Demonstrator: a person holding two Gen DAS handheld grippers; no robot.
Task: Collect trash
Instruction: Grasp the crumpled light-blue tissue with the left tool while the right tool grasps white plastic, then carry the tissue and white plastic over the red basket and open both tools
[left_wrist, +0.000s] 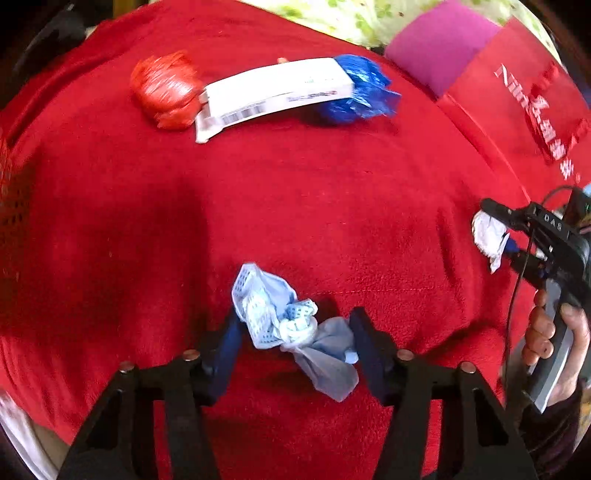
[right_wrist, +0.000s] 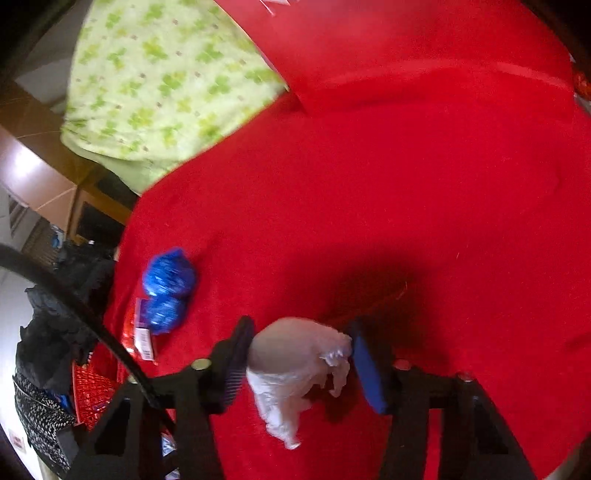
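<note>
- Spread wide under everything: one red cloth (left_wrist: 295, 192), taken as the landmark here.
- At the cloth's far left in the left wrist view: one crumpled red bag (left_wrist: 166, 90), touching one white packet (left_wrist: 275, 92) with a barcode, whose right end overlaps one crumpled blue bag (left_wrist: 360, 90); three pieces in a row, side by side.
- Near the cloth's front middle: one light blue crumpled wad (left_wrist: 291, 325), lying between the pads of the left gripper (left_wrist: 295, 343); left pad against it, right pad at its tail, jaws narrowed around it.
- Between that far row and the blue wad: a broad bare stretch of cloth, free of clutter.
- At the cloth's right side: one white crumpled wad (left_wrist: 489, 234), clamped in the right gripper (left_wrist: 504, 236); hand (left_wrist: 554, 336) on its handle.
- Seen from the right wrist view: both pads pressed on the white wad (right_wrist: 295, 365), right gripper (right_wrist: 299, 362) closed on it.
- Beyond the cloth's far right edge: one purple pad (left_wrist: 439, 48), one red carton (left_wrist: 524, 110) with white lettering, one green patterned fabric (right_wrist: 162, 81).
- Off the cloth's left edge in the right wrist view: one red mesh basket (right_wrist: 96, 387).
</note>
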